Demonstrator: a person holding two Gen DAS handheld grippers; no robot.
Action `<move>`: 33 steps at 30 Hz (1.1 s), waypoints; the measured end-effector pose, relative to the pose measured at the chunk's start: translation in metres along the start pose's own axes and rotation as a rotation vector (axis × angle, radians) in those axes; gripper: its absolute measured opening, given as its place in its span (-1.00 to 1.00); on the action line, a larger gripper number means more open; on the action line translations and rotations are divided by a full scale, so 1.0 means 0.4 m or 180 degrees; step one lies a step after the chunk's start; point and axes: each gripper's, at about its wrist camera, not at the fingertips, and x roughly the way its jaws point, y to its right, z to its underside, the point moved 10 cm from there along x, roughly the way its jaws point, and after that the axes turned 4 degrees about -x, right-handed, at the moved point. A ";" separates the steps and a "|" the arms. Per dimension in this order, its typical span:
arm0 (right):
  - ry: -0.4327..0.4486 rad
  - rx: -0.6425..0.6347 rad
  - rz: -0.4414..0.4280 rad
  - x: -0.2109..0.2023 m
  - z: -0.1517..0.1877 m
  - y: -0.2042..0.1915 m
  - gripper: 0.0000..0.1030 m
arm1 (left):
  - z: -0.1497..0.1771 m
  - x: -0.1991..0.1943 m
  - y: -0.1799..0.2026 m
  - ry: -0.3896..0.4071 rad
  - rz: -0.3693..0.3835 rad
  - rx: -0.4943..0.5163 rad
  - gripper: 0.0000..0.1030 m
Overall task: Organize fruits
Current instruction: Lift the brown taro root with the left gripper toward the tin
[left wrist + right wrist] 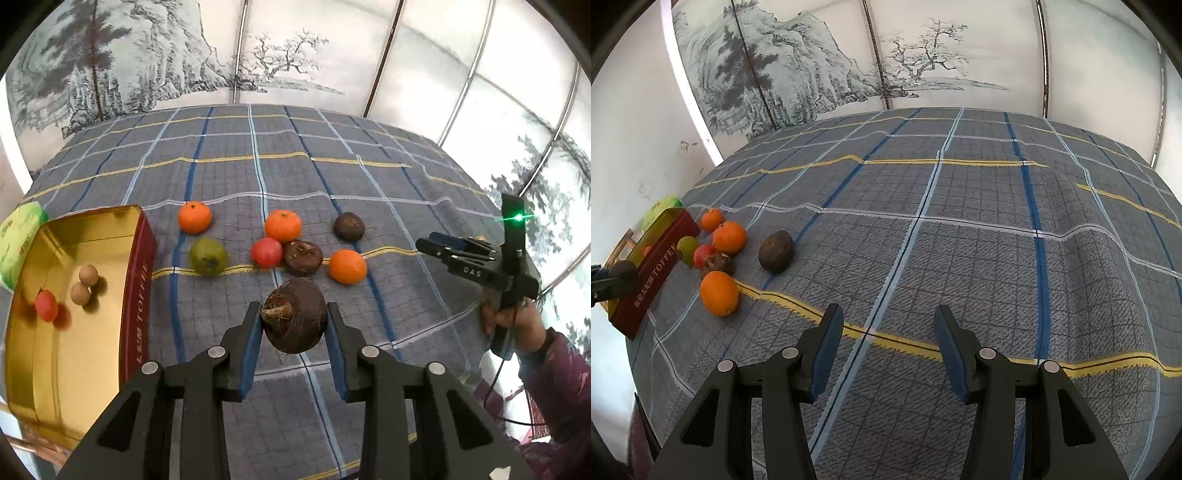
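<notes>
Left gripper [293,325] is clamped on a round dark brown fruit [294,320], lifted off the bench. Next: carry it left, over the gold-lined red tin box [66,317] w/ small fruits inside, then let go. Right gripper [888,349] is apart, holding nothing.

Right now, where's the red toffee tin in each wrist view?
Left wrist: toffee tin at the left edge, open, small fruits inside, left of the left gripper.
Right wrist: toffee tin at the far left edge, red side facing the camera.
Shared landmark: green fruit beside the tin.

green packet [16,243] half behind tin [136,280], cut by frame edge
</notes>
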 end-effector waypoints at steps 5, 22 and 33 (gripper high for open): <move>-0.0006 0.0006 -0.0011 0.003 -0.001 -0.004 0.02 | 0.015 -0.017 -0.007 0.0053 -0.0025 -0.0090 -0.43; 0.0081 -0.0345 -0.0383 -0.041 -0.011 -0.129 0.02 | 0.034 -0.058 -0.016 0.0145 -0.0061 -0.0165 -0.43; -0.0005 -0.1011 -0.0780 -0.010 -0.014 -0.353 0.02 | 0.042 -0.072 -0.036 0.0178 -0.0099 -0.0281 -0.43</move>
